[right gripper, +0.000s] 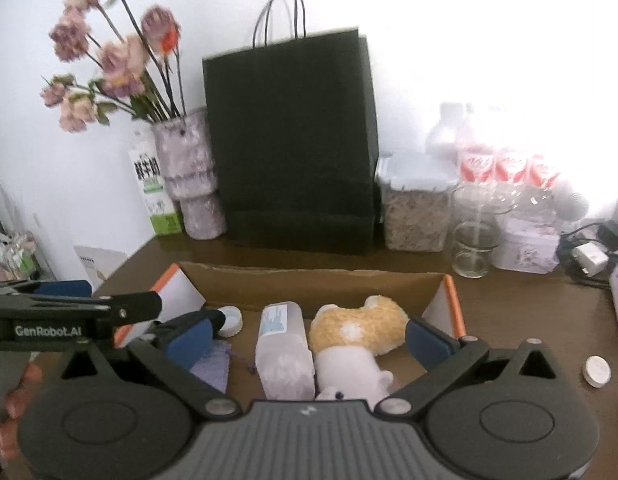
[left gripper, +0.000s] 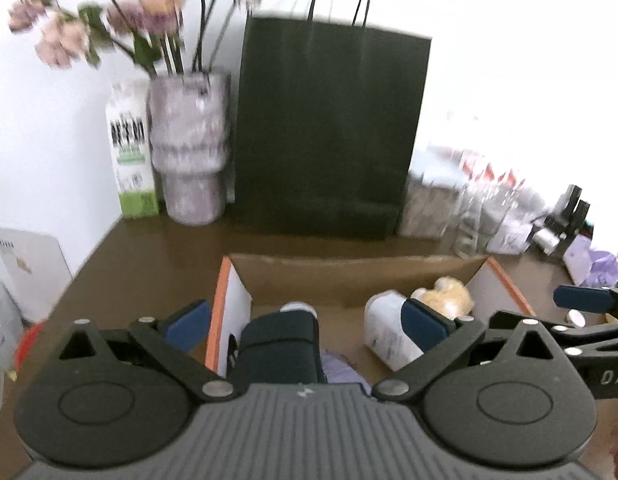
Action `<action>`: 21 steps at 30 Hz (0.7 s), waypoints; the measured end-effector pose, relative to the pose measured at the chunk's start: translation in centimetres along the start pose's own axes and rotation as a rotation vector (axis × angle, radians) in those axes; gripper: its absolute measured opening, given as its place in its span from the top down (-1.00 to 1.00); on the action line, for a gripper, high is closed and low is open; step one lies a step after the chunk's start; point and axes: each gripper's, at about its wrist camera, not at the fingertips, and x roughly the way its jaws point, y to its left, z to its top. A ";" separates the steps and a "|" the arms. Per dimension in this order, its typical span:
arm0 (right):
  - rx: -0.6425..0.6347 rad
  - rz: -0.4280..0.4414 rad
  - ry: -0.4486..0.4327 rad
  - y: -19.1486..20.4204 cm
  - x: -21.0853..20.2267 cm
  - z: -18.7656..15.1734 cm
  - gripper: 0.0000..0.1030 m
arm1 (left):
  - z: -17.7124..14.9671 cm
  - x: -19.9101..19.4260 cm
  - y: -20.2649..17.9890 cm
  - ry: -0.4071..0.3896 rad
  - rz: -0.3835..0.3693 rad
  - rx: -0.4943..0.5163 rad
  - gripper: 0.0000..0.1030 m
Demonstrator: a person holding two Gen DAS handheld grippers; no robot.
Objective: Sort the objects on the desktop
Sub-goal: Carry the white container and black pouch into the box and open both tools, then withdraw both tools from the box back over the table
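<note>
Where both cameras look: down over a brown desk (right gripper: 529,300) toward an open cardboard box (right gripper: 309,286) with orange-edged flaps.
Left claw (left gripper: 307,320): spread wide, nothing pressed between its blue pads; it hangs over the left part of the box, above a dark cloth pouch (left gripper: 279,350).
Right claw (right gripper: 309,340): also spread wide and holding nothing, poised over the middle of the box.
Box contents: a white plastic bottle (right gripper: 283,354) lies on its side, touching a tan and white plush toy (right gripper: 357,336) to its right; a white round lid (right gripper: 231,320) sits near the back left corner; a bit of lilac cloth (right gripper: 213,366) lies beside the bottle on the left.
Behind the box: a tall dark paper bag (right gripper: 293,144) stands against the wall, with a pale vase (right gripper: 193,180) of pink flowers (right gripper: 117,60) and a milk carton (right gripper: 153,188) to its left.
Right of the bag: a lidded food container (right gripper: 415,204), an empty glass jar (right gripper: 475,236), and water bottles with red labels (right gripper: 509,168).
On the desk outside the box: a small white round cap (right gripper: 597,370) lies at the right, well apart from the flap.
</note>
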 end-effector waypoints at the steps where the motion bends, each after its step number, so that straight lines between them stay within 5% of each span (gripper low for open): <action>1: -0.002 0.001 -0.012 0.1 -0.9 -0.3 -1.00 | -0.3 -0.9 -0.1 -0.029 0.000 0.008 -1.00; 10: -0.032 -0.001 -0.092 1.5 -8.2 -4.3 -1.00 | -4.2 -7.8 -0.7 -0.193 -0.007 0.037 -1.00; 21: -0.052 -0.011 -0.098 2.8 -13.9 -10.8 -1.00 | -10.6 -13.5 0.0 -0.216 0.018 0.003 -1.00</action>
